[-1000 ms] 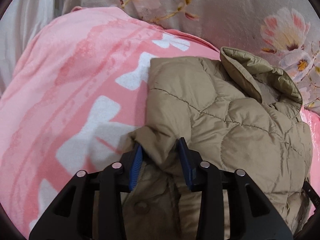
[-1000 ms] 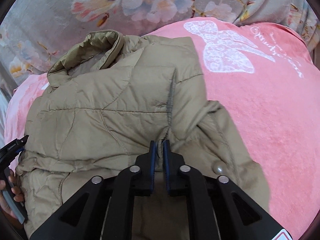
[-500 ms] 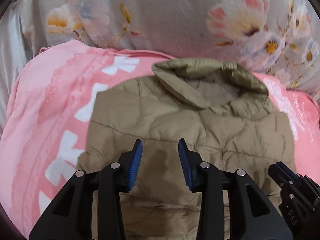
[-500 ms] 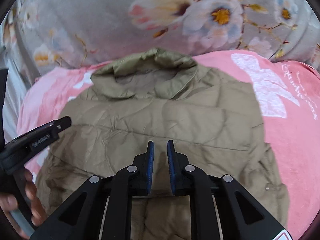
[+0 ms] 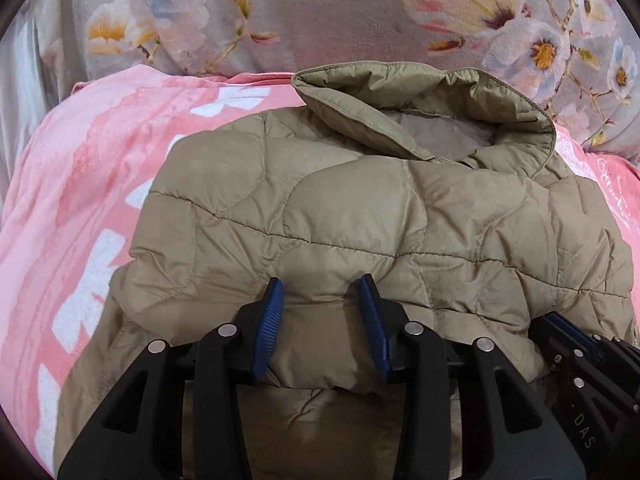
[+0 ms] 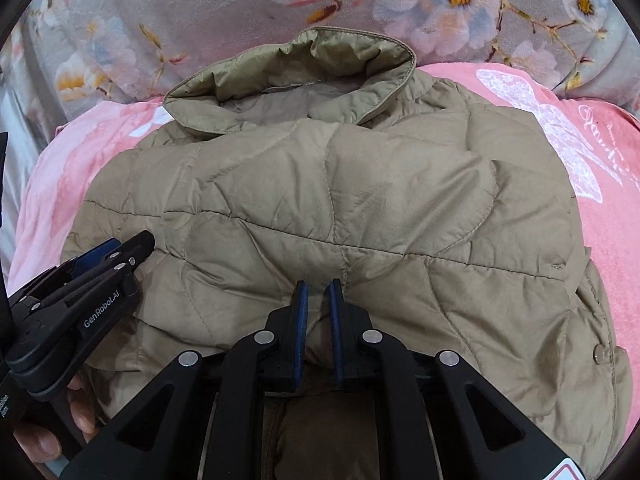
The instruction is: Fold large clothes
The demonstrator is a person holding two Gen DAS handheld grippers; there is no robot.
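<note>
Jacket (image 5: 360, 208) lay folded on pink blanket (image 5: 80, 184). Left gripper (image 5: 322, 294) spread wide over its fold; right gripper (image 6: 318, 292) narrow, whether pinching fabric unclear.

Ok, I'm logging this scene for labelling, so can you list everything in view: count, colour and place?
quilted jacket: one, khaki, lying folded on the pink blanket, collar on the far side
pink blanket: one, pink with white bow prints, under the jacket
floral blanket: one, grey with pink and white flowers, behind the pink blanket
snap button: one, silver, near the jacket's right edge
left gripper: one, black with blue pads, open, fingers on either side of a bulge at the jacket's near fold
right gripper: one, black with blue pads, narrow gap, at the near fold; whether it pinches fabric is unclear
left hand: one, holding the left gripper's handle
</note>
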